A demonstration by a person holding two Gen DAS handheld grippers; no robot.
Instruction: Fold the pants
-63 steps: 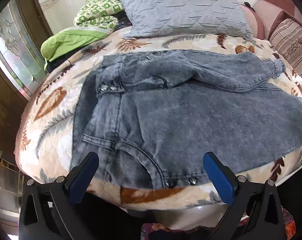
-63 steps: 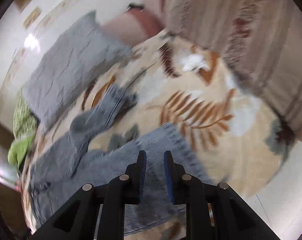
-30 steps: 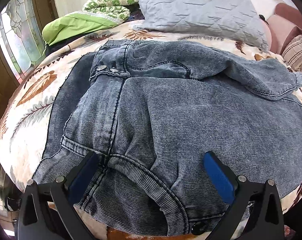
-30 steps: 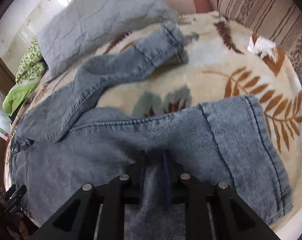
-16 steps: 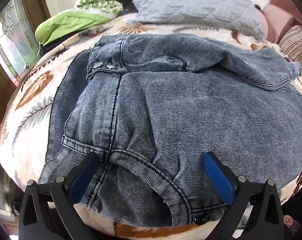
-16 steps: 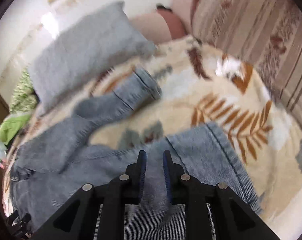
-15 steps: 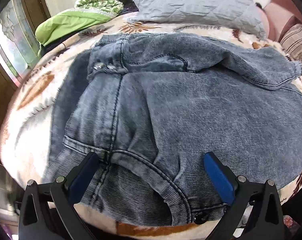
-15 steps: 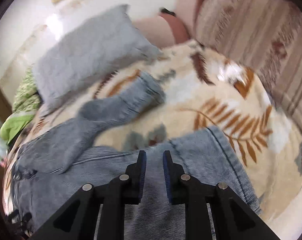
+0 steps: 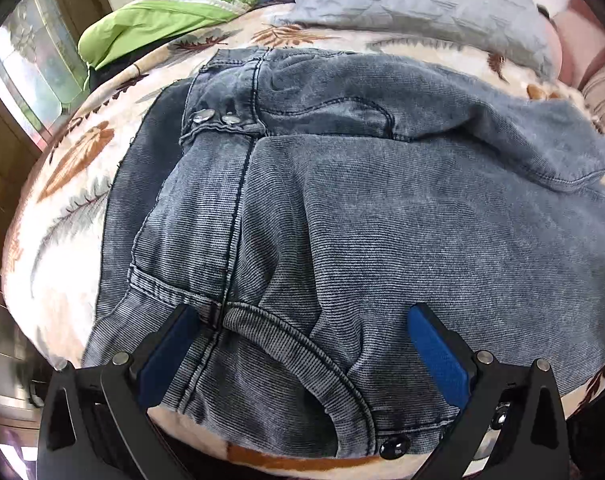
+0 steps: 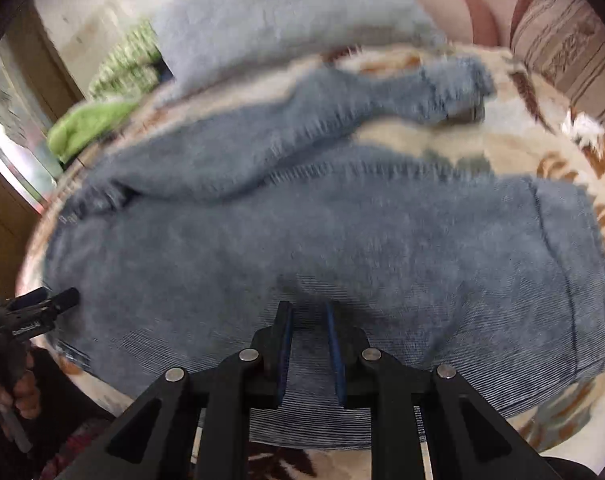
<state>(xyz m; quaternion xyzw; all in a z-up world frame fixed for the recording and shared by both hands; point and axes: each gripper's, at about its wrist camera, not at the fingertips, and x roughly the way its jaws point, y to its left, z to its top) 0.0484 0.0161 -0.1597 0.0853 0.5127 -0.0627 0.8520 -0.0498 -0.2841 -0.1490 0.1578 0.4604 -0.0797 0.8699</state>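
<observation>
Ribbed, faded blue-grey jeans [image 9: 382,220] lie rumpled on a fuzzy leaf-print blanket [image 9: 74,184]. Left gripper [image 9: 302,344] gapes wide, empty. Right gripper [image 10: 308,344] pinches a denim fold.

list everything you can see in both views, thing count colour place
jeans: one, washed grey-blue, spread across the bed, waistband at the left, one leg lying along the far side
bedspread: one, cream with brown and grey leaf print, under the jeans
pillow: one, grey quilted, at the head of the bed
bedding: one bundle, bright green with a green-and-white patterned part, far left beside the pillow
striped cushion: one, beige and brown, far right
window: one, patterned glass in a wood frame, far left
left gripper: one, black with blue fingers, open wide above the waistband area
right gripper: one, black with blue fingers, closed on a pinch of the near jeans leg
hand: one, at the left edge, holding the left gripper's handle
</observation>
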